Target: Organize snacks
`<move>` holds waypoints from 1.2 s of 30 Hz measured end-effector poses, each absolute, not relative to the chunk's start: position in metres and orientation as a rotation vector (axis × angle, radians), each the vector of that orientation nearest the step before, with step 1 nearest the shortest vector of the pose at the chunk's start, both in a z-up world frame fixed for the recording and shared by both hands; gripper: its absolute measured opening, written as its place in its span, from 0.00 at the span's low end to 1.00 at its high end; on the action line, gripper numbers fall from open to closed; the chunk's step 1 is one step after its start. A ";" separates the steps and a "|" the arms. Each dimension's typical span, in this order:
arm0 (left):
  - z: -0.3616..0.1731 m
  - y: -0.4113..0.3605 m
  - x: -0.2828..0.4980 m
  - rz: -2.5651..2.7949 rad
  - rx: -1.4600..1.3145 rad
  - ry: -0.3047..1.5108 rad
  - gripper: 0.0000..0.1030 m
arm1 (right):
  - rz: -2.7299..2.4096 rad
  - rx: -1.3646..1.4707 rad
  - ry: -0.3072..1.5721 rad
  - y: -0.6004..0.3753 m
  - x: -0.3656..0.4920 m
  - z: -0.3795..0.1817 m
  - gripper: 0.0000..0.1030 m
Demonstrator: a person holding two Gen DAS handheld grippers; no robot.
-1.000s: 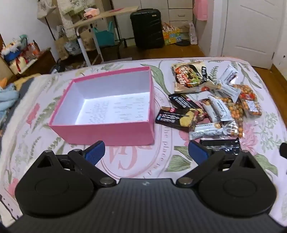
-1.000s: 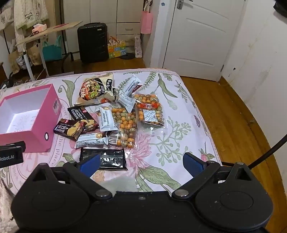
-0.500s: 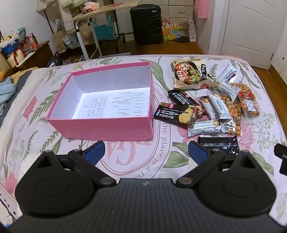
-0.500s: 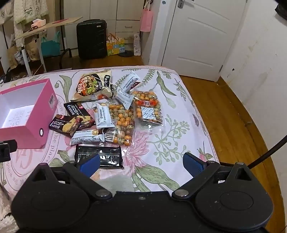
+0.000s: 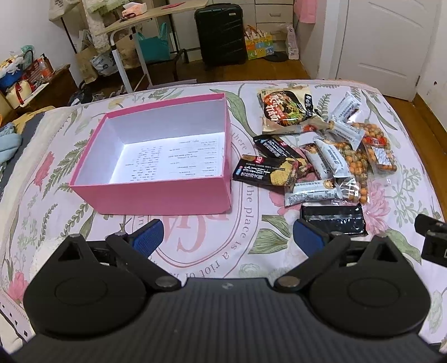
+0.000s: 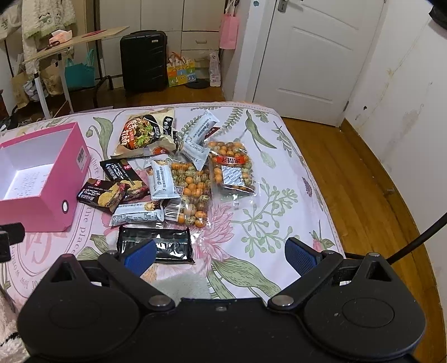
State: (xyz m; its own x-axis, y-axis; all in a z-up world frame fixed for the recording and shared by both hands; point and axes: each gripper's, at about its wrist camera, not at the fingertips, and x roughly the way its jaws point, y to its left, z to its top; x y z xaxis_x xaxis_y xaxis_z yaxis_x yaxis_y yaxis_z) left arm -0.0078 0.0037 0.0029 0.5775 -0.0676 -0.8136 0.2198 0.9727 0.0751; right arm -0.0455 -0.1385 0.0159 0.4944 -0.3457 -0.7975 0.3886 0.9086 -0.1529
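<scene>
An open pink box with a white inside sits on the flowered bedspread; it also shows at the left of the right wrist view. A pile of snack packets lies to its right: a black foil packet nearest me, black cracker packs, white bars, bags of coated nuts and a noodle bag. My left gripper is open and empty, in front of the box. My right gripper is open and empty, its left finger over the foil packet.
The bed's right edge drops to a wooden floor. Beyond the bed stand a black suitcase, a folding table, bags and a white door. The other gripper's body shows at the frame edge.
Both grippers have moved forward over the bed and a little higher, so the box and the packets look nearer. Both stay open. Nothing on the bed has moved.
</scene>
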 end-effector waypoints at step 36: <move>0.005 0.001 -0.016 -0.206 0.194 0.967 0.97 | -0.402 0.043 0.961 -0.137 -0.055 0.034 0.97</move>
